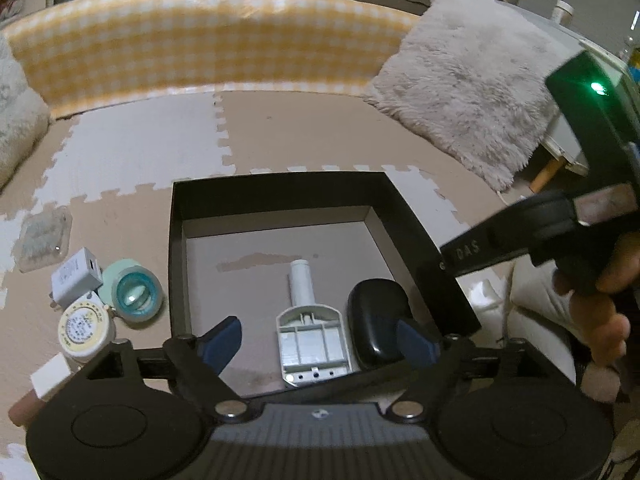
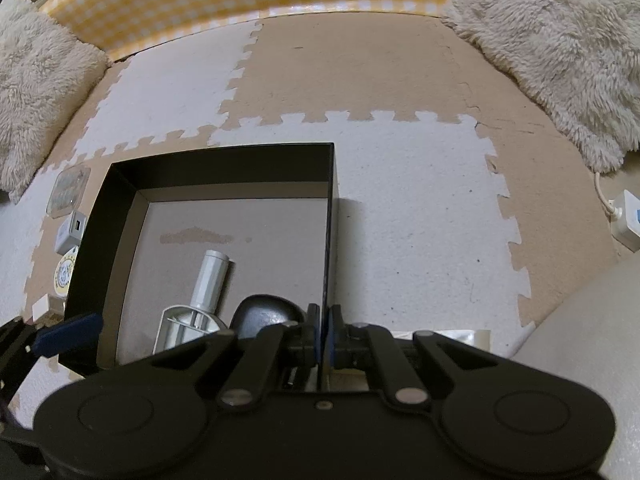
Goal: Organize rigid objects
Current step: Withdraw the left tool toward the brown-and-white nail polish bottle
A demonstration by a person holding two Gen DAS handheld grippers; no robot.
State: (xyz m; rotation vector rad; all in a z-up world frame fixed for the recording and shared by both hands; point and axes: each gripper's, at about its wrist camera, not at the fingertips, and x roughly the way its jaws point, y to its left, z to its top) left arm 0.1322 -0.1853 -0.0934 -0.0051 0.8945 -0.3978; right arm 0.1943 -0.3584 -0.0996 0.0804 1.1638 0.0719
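Observation:
A black open box (image 1: pixel 280 184) sits on the foam mat. Inside lie a grey-white plastic part with a tube (image 1: pixel 302 280) and a black oval case (image 1: pixel 376 320). My left gripper (image 1: pixel 320 340) hangs open over the box's near side, its blue pads either side of both objects and touching neither. My right gripper (image 2: pixel 324 328) is shut on the box's right wall (image 2: pixel 330 240); the left wrist view shows it at the right (image 1: pixel 452 256). Left of the box lie a white charger (image 1: pixel 76 276), a teal tape roll (image 1: pixel 136 292) and a round white-yellow disc (image 1: pixel 84 328).
A small white block (image 1: pixel 50 376) and a clear packet (image 1: pixel 42 238) lie left of the box. Fluffy cushions (image 1: pixel 468 92) flank a yellow checked bumper (image 1: pixel 200 40) at the back. A white power strip (image 2: pixel 626 216) lies at the far right. A person's hand (image 1: pixel 600 312) holds the right gripper.

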